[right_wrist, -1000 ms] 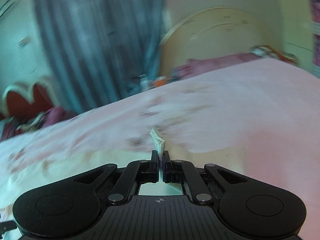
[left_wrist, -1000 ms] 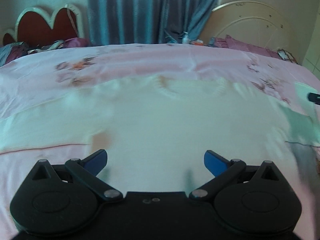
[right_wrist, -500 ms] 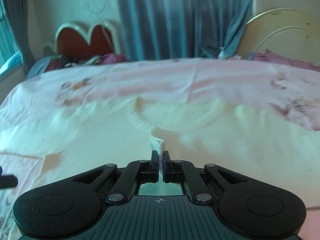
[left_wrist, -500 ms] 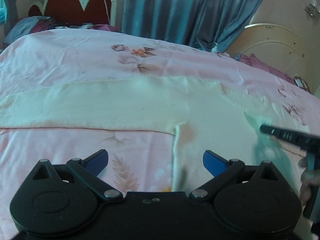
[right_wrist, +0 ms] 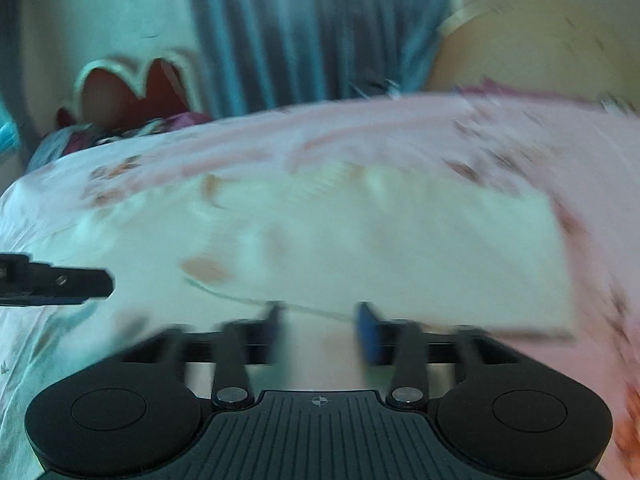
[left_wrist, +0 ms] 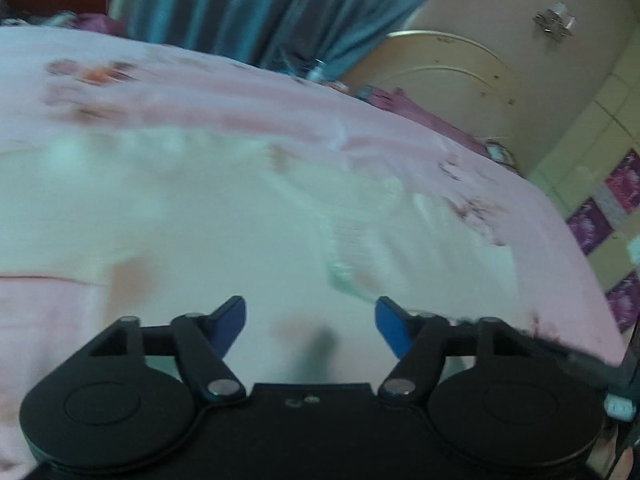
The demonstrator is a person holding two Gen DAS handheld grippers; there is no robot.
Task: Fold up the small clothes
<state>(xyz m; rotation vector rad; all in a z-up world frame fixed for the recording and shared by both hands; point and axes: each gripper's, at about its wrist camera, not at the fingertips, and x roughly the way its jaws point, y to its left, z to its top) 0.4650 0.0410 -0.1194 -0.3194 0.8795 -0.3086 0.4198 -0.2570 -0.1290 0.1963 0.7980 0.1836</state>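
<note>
A cream knitted sweater [left_wrist: 224, 224] lies spread on the pink floral bedsheet [left_wrist: 248, 92]. Its right part is folded over onto the body, with a ribbed edge [left_wrist: 348, 240] lying on top. My left gripper [left_wrist: 310, 320] is open and empty, just above the sweater's near part. In the right wrist view the sweater [right_wrist: 380, 240] fills the middle, and my right gripper [right_wrist: 318, 330] is open above its near edge, holding nothing. The left gripper's finger [right_wrist: 60, 280] shows at the left edge of that view. Both views are blurred by motion.
A red scalloped headboard [right_wrist: 132, 92] and pillows stand at the bed's far left. Blue curtains [left_wrist: 256, 8] hang behind the bed. A cream round-topped board [left_wrist: 452, 76] and purple cloth [left_wrist: 404, 108] are at the far right.
My right gripper has opened and let go of the sweater's cuff, which now lies folded over the body. My left gripper swung back right over the sweater, still open.
</note>
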